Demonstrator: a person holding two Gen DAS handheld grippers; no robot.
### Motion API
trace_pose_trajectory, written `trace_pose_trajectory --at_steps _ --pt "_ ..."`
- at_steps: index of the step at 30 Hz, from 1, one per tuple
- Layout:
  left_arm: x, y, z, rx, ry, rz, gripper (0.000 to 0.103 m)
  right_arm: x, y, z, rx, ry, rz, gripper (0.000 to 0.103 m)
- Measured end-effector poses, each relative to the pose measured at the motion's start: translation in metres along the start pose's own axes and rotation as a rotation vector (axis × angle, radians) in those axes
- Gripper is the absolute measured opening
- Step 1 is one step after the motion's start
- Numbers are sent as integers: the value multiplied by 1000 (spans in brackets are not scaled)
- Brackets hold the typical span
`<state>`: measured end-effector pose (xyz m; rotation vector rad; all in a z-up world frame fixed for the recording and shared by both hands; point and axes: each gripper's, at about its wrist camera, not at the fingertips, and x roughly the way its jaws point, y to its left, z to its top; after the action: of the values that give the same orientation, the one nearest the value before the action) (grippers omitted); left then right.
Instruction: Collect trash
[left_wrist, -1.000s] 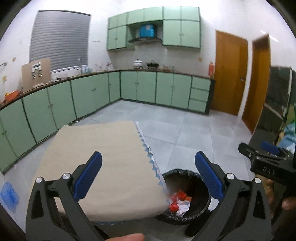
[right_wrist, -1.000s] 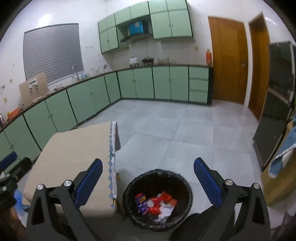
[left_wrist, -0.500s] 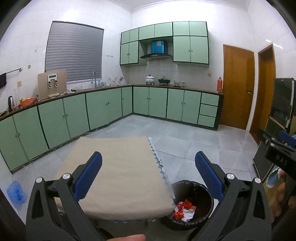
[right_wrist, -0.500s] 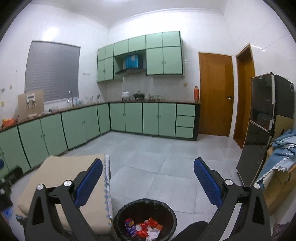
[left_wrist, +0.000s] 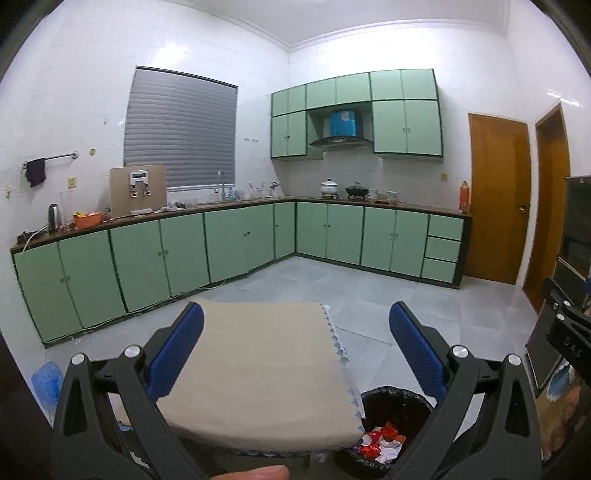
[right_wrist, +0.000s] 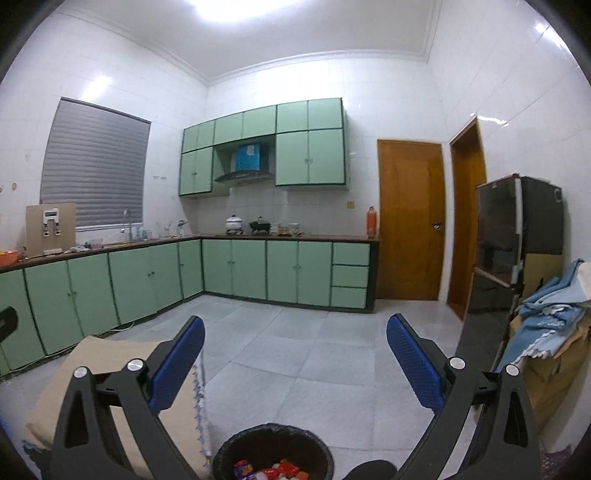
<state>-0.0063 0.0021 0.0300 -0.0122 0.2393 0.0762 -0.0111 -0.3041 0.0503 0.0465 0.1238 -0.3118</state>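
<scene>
A black-lined trash bin (left_wrist: 397, 404) stands on the floor by the table's right corner, with red and white wrappers (left_wrist: 384, 439) inside. It also shows at the bottom of the right wrist view (right_wrist: 273, 443). My left gripper (left_wrist: 295, 347) is open and empty, raised over the beige-clothed table (left_wrist: 258, 369). My right gripper (right_wrist: 295, 350) is open and empty, raised above the bin. The right gripper's body shows at the right edge of the left wrist view (left_wrist: 565, 332).
Green cabinets (left_wrist: 221, 243) run along the far walls. A black fridge (right_wrist: 509, 258) and boxes with blue cloths (right_wrist: 550, 314) stand on the right. Two wooden doors (right_wrist: 410, 221) are behind. A blue bag (left_wrist: 46, 380) lies on the floor at left.
Both grippers have tilted upward and lifted, so the bin and table dropped lower in view and the ceiling appeared. Both stayed open and empty.
</scene>
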Motion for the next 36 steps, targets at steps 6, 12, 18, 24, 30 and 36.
trace_pose_trajectory --at_steps 6,12,18,24,30,36 --pt "-9 -2 1 -8 -16 13 97 -9 -5 3 17 -4 -8 97" --pt "-10 -4 1 -15 -15 15 97 -4 -7 6 16 4 -4 97" --pt "-8 -6 -1 -6 -18 11 97 -3 -10 5 17 1 -10 97" --pt "-5 -6 -5 -12 -11 3 97 -5 -10 7 21 -4 -23 97" --pt "-4 -1 -6 -17 -13 3 97 -4 -10 7 22 -3 -27 97" --pt "-5 2 -6 -17 -12 3 97 -4 -9 7 19 -1 -28 97"
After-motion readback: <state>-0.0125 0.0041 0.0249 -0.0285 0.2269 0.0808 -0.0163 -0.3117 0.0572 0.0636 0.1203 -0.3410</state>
